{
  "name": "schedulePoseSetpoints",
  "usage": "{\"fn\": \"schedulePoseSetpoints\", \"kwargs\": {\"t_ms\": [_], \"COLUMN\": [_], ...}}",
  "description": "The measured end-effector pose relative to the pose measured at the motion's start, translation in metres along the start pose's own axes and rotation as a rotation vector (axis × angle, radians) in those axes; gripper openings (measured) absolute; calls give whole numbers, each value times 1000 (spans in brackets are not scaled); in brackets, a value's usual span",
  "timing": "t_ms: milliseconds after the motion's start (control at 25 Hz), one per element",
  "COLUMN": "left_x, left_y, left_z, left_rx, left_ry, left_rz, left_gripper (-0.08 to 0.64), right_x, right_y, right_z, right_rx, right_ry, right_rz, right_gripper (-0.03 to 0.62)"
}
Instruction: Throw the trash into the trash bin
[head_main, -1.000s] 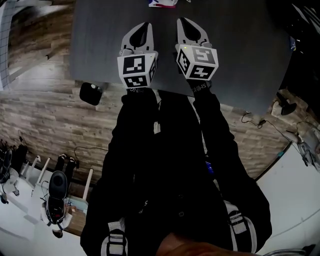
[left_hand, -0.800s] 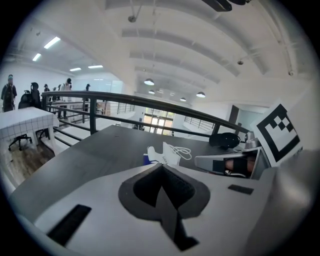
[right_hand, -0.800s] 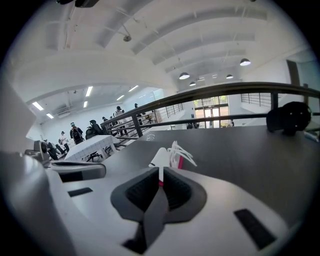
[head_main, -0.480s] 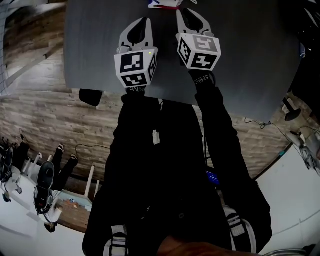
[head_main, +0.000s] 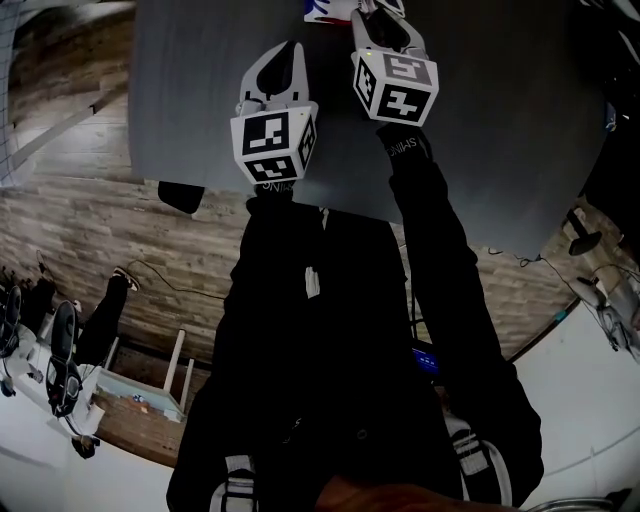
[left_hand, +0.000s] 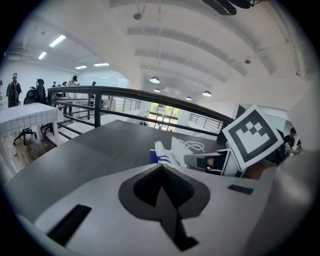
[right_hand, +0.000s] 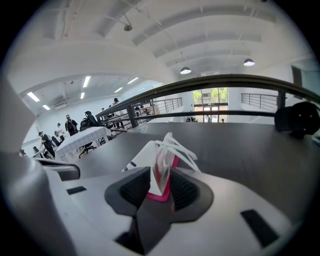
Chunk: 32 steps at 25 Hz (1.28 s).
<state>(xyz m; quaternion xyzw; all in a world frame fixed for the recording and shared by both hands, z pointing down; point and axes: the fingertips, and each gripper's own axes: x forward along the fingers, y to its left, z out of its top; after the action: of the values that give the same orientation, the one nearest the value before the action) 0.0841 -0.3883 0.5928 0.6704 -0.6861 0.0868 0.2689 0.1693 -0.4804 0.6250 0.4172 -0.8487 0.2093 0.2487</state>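
I am pinching the wrapper (right_hand: 151, 156) between the two fingers of the right gripper (right_hand: 161, 173). Its pink edge is sitting down between the pads, and its white loops are sticking up past the fingertips, over the dark table (right_hand: 240, 145). My left gripper (left_hand: 161, 169) is hovering just beside the right one with its fingers pressed together on nothing, the wrapper lying just ahead of its tips and slightly to their right.
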Motion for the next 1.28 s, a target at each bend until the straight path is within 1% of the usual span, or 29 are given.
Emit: {"fn": "schedulePoseSetpoints", "kwargs": {"t_ms": [120, 160, 360, 520, 640, 760, 920, 1000, 1120, 1280], "left_x": [-4, -6, -29, -70, -87, -100, -138, -161, -199, -253], "left_y": [5, 8, 15, 19, 18, -1, -23, -25, -15, -2], "left_z": [-3, -2, 9, 19, 44, 71, 90, 95, 106, 108], "left_rx": [-2, -5, -15, -18, -14, -13, -43, -54, -64, -87], "left_ry": [2, -1, -23, -46, -101, -130, -166, -178, -201, -232], "left_rz": [20, 28, 58, 78, 104, 127, 167, 180, 204, 262], "left_gripper": [0, 0, 0, 0, 0, 0, 0, 0, 0, 0], "right_x": [5, 4, -14, -56, -80, -112, -166, -191, -222, -258], "right_y": [-3, -2, 7, 32, 42, 36, 48, 66, 104, 150], "right_z": [1, 3, 18, 28, 55, 81, 99, 104, 113, 116], "right_rx": [-41, -52, -109, -132, -167, -173, -186, -201, -223, -222], "right_ry": [10, 7, -26, -62, -121, -154, -180, -189, -211, -228], "right_rz": [-15, -20, -26, -19, 8, 38, 99, 126, 173, 252], "right_gripper": [55, 46, 29, 28, 28, 26, 26, 26, 26, 25]}}
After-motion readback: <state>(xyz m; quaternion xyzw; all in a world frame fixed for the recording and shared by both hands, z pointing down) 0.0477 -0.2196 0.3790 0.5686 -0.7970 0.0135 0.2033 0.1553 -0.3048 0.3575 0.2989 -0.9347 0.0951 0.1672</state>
